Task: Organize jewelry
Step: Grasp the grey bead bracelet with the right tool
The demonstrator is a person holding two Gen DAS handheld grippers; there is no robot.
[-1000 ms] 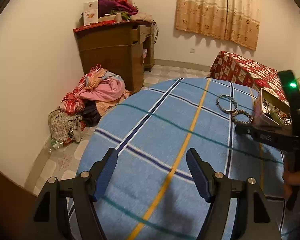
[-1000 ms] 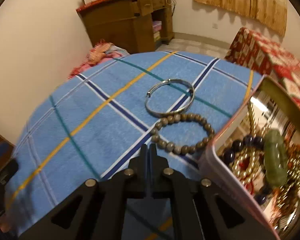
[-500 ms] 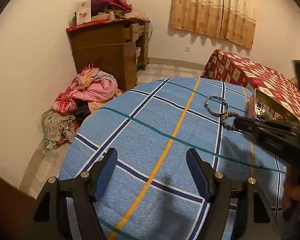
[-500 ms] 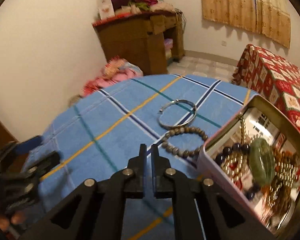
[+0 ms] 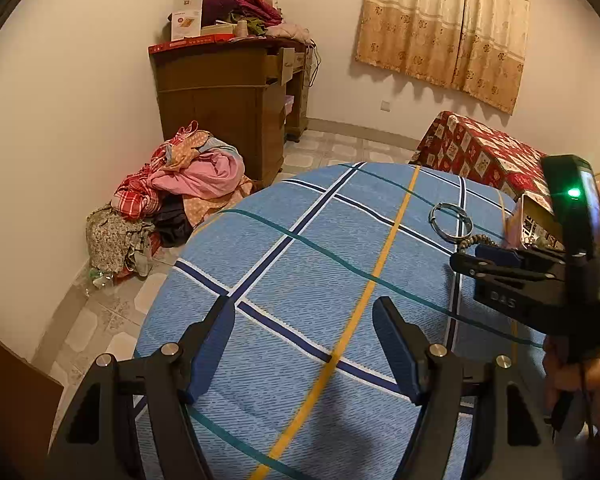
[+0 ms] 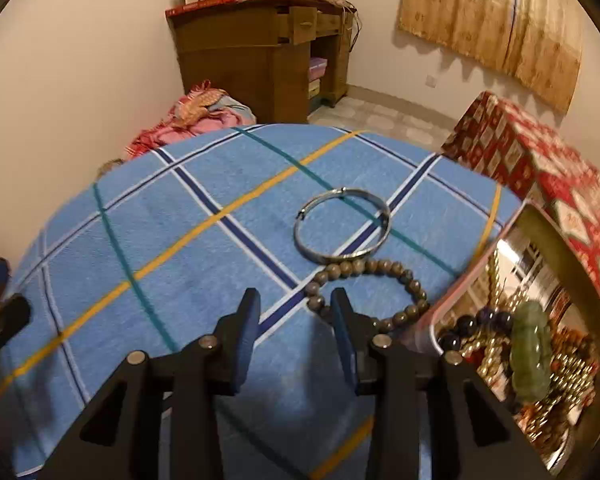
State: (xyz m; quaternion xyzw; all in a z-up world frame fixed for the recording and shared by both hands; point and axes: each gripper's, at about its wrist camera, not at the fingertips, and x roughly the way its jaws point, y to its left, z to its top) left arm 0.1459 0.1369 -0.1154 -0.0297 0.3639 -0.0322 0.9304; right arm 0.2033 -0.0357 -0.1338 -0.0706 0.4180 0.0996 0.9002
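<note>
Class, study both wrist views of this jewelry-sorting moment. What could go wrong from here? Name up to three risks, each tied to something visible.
1. The right gripper is open right beside the beaded bracelet, which touches the silver bangle; grabbing one may drag the other.
2. The tin is crowded with tangled beads around a green jade piece; anything added may snag.
3. The tin sits near the edge of the blue checked cloth and could be knocked off.
</note>
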